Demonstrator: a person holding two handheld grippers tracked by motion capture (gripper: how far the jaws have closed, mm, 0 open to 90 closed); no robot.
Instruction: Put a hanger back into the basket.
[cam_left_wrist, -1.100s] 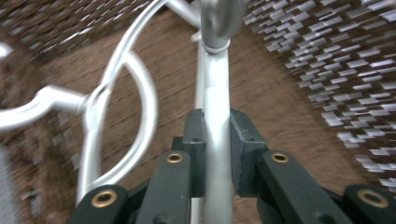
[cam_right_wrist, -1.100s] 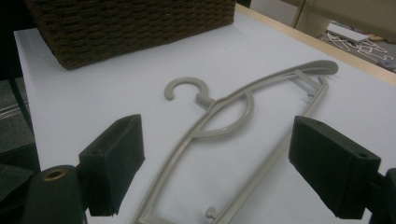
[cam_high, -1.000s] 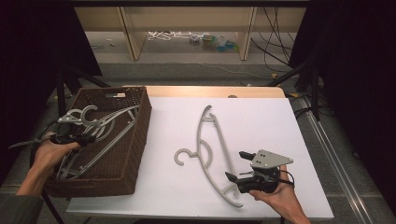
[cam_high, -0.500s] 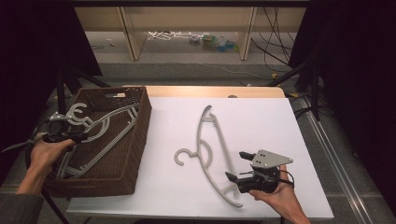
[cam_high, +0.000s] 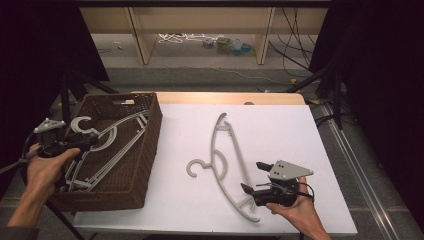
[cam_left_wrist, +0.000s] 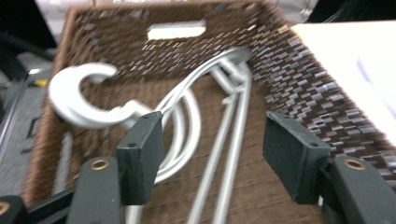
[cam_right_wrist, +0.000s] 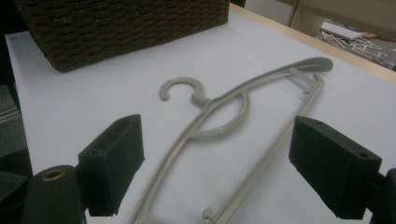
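A brown wicker basket (cam_high: 151, 131) stands at the table's left with several pale grey hangers (cam_high: 118, 134) lying in it. My left gripper (cam_high: 91, 141) hovers over the basket's left side. Its jaws have just been opening and now stand open (cam_left_wrist: 212, 140). A hanger hook (cam_left_wrist: 88, 103) lies just beyond the left jaw, and nothing is pressed between the pads. One grey hanger (cam_high: 227, 150) lies flat on the white table. My right gripper (cam_high: 252, 176) rests at its near end, open, with the hanger's arms (cam_right_wrist: 219, 112) running between the jaws (cam_right_wrist: 217, 154).
The white tabletop (cam_high: 280, 130) stretches to the right of the hanger, with a wooden edge (cam_high: 225, 98) at the back. Dark stand legs (cam_high: 330, 95) flank the table. A low shelf (cam_high: 200, 30) with cables and clutter sits behind.
My left gripper has opened, let go of the hanger and lifted a little; the hanger stays in the basket. The right gripper has not moved.
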